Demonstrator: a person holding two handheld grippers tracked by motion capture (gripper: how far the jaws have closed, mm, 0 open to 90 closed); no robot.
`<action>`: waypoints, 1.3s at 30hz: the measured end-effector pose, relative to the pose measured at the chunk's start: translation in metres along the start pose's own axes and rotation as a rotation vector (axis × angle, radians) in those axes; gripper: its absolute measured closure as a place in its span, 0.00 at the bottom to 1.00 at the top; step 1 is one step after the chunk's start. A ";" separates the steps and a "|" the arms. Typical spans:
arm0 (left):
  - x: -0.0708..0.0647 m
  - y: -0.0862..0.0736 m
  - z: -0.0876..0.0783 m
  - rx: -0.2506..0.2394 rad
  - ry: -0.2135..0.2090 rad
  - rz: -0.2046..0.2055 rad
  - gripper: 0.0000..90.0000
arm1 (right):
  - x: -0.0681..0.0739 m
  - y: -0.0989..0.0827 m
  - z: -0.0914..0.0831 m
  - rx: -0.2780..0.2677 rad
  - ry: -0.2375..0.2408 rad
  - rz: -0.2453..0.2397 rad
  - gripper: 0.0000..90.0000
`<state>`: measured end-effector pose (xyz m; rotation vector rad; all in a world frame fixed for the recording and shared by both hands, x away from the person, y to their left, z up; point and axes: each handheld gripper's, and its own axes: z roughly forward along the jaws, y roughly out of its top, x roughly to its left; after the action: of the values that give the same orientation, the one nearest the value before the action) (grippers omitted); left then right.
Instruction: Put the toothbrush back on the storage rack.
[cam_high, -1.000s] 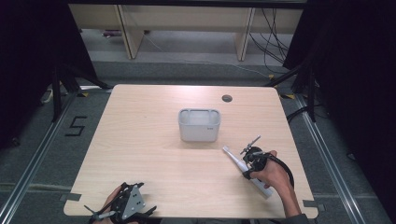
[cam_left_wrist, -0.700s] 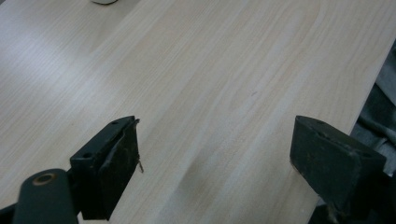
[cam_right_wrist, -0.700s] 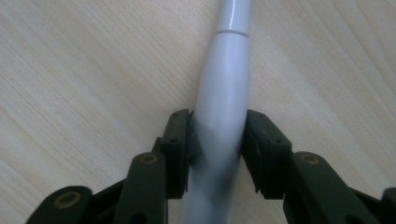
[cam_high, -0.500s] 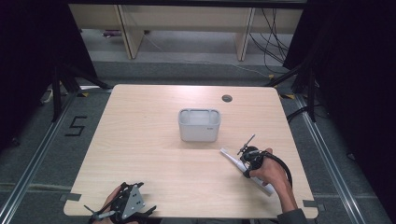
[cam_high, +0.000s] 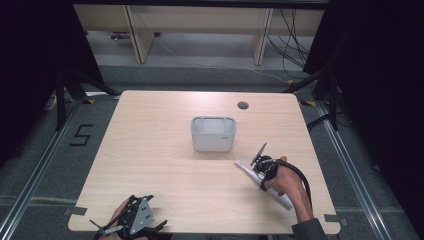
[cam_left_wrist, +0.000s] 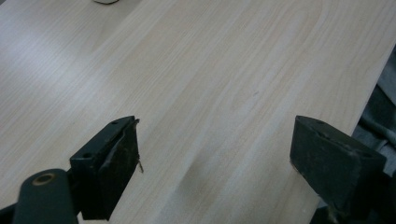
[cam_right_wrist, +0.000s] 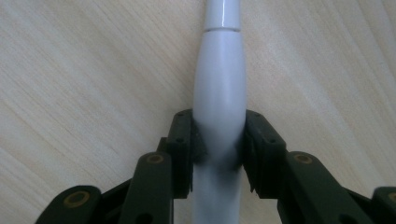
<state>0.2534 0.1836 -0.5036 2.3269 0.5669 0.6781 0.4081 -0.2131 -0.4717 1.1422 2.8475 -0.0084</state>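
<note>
We see the right gripper (cam_high: 262, 167) pinching a long white handle-like tool (cam_right_wrist: 219, 98) at its thick middle; its jaws have just been closing, and now both pads press on the tool. Compared with one second ago, the tool lies a little nearer to the grey container (cam_high: 213, 133), with its tip pointing to it, low over the worktop (cam_high: 165, 150). The left gripper (cam_left_wrist: 215, 163) has stayed at the near edge, jaws spread wide over bare wood.
</note>
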 end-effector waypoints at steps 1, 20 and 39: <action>0.000 0.000 -0.001 0.003 -0.014 0.004 0.17 | 0.000 0.000 0.000 0.000 0.000 0.000 0.74; 0.001 0.000 -0.002 0.002 -0.024 0.002 0.17 | -0.005 -0.010 -0.011 -0.107 0.044 0.016 0.74; 0.001 0.000 -0.001 -0.004 -0.014 -0.003 0.17 | -0.020 -0.036 -0.055 -0.386 0.063 0.115 0.75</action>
<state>0.2530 0.1843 -0.5023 2.3250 0.5614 0.6603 0.3938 -0.2509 -0.4159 1.2281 2.6607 0.5654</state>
